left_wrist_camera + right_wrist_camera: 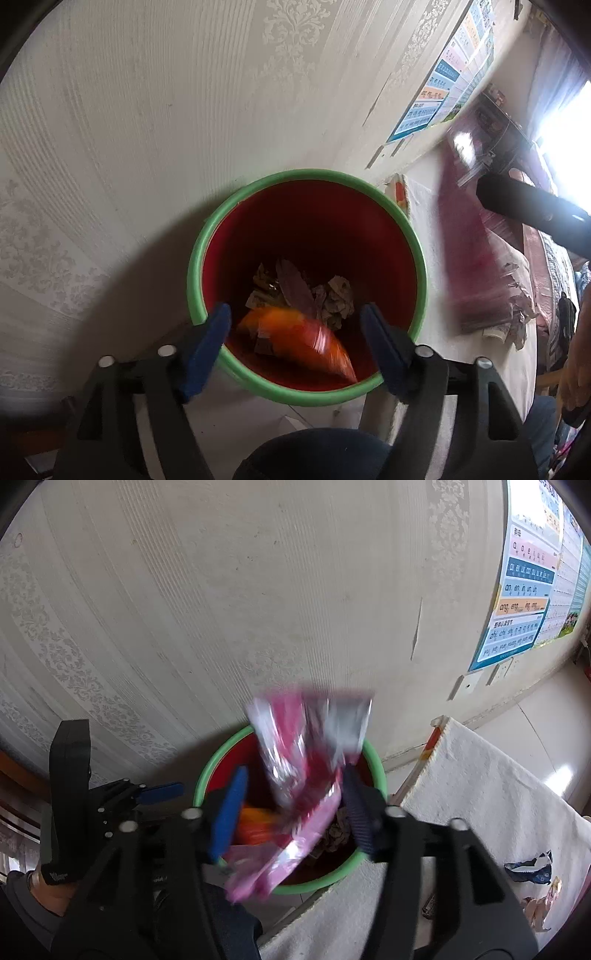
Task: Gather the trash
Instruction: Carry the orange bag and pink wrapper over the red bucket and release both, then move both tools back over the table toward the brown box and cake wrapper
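Observation:
A red bin with a green rim (199,258) stands by the wall; it also shows in the right wrist view (210,768). Inside lie an orange wrapper (295,336) and crumpled paper scraps (336,295). My left gripper (295,343) is open and empty just above the bin's near rim. My right gripper (291,808) is open over the bin, with a blurred pink and silver wrapper (303,760) between its fingers, loose in the air. In the left wrist view the same wrapper (469,236) is a pink blur right of the bin.
A table with a white cloth (480,782) stands right of the bin, with torn wrapper scraps (532,871) on it. A patterned wall is behind, with a poster (524,590) at the right. My knee (314,454) is below the bin.

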Demonstrator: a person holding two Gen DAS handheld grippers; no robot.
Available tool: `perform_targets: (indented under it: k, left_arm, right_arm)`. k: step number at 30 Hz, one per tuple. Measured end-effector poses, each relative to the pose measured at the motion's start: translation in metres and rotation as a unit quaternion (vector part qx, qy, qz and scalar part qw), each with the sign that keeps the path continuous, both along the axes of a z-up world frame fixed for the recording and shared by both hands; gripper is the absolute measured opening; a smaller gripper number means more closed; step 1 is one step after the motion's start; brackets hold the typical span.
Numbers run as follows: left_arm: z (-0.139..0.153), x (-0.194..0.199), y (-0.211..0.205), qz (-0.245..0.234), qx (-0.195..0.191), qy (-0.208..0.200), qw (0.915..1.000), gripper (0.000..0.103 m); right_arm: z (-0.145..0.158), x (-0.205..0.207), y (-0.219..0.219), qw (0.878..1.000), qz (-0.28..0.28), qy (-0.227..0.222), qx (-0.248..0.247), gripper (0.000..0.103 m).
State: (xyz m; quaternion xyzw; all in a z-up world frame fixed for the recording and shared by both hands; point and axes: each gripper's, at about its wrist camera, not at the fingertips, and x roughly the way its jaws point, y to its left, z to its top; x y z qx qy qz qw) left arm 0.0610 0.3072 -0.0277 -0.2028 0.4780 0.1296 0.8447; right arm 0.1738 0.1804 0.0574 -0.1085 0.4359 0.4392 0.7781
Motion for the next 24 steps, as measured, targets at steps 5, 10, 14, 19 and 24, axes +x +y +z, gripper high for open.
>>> perform_targets:
  k: [5, 10, 14, 19, 24]
  left_arm:
    - [-0.001, -0.01, -0.001, 0.006, -0.002, 0.003, 1.0, 0.072]
    - [0.003, -0.024, -0.002, 0.011, 0.001, -0.003, 0.9999, 0.081]
    - [0.011, -0.029, -0.011, 0.008, 0.001, -0.01, 0.9999, 0.087]
    - [0.022, -0.029, -0.036, -0.005, -0.002, -0.021, 0.9998, 0.092]
    - [0.033, -0.022, -0.065, -0.029, -0.007, -0.03, 0.9991, 0.095]
  right_arm:
    - [0.003, -0.004, -0.001, 1.0, -0.003, -0.004, 0.0, 0.075]
    - [0.01, -0.008, -0.015, 1.0, -0.013, -0.008, 0.003, 0.084]
    - [0.013, -0.014, -0.039, 1.0, -0.026, -0.01, 0.004, 0.088]
    - [0.013, -0.022, -0.08, 0.998, -0.059, 0.0, 0.001, 0.091]
    - [0.011, -0.025, -0.13, 0.995, -0.097, 0.001, -0.004, 0.091]
